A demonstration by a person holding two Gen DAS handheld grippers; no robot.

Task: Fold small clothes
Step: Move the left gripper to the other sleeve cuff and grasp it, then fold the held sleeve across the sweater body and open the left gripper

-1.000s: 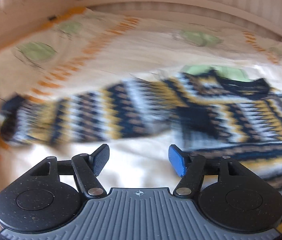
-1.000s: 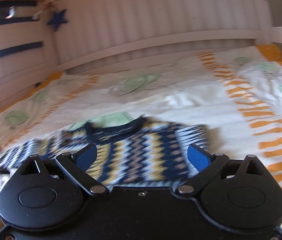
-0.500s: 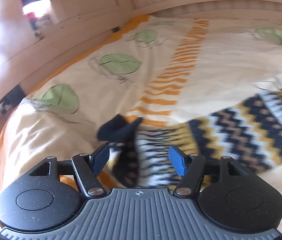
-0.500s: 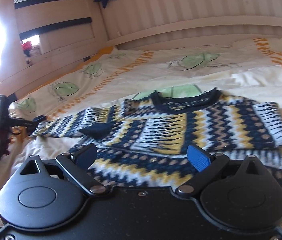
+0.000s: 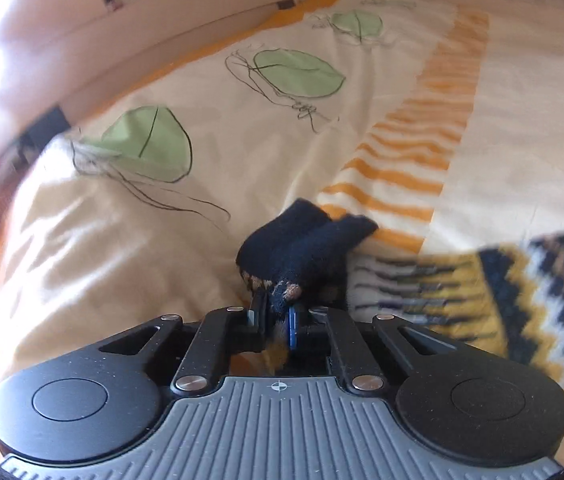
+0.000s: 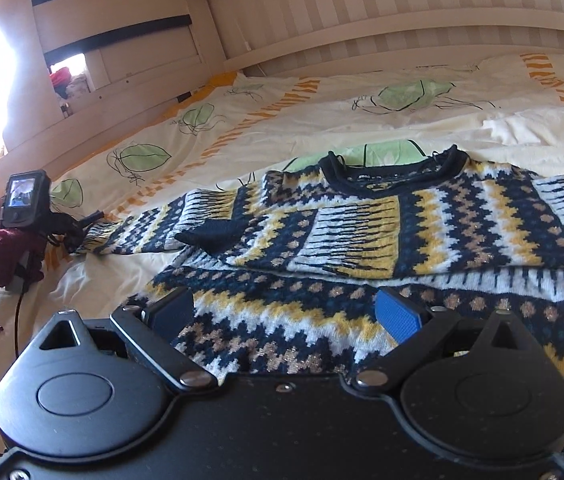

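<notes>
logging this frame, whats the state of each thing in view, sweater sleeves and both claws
sweater: flat on the bed, front up
right sleeve: folded across the chest
left sleeve: stretched out sideways, dark cuff pinched
left claw: shut on the cuff
right claw: open, over the hem, holding nothing
duvet: spread out, wrinkled

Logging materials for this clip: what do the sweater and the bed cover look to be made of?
Sweater: thick knit, probably wool or acrylic; visible stitches, zigzag pattern, some glittery thread. Its dark cuff looks ribbed. Bed cover: thin matte woven fabric, likely cotton; fine creases, printed leaves.
</notes>
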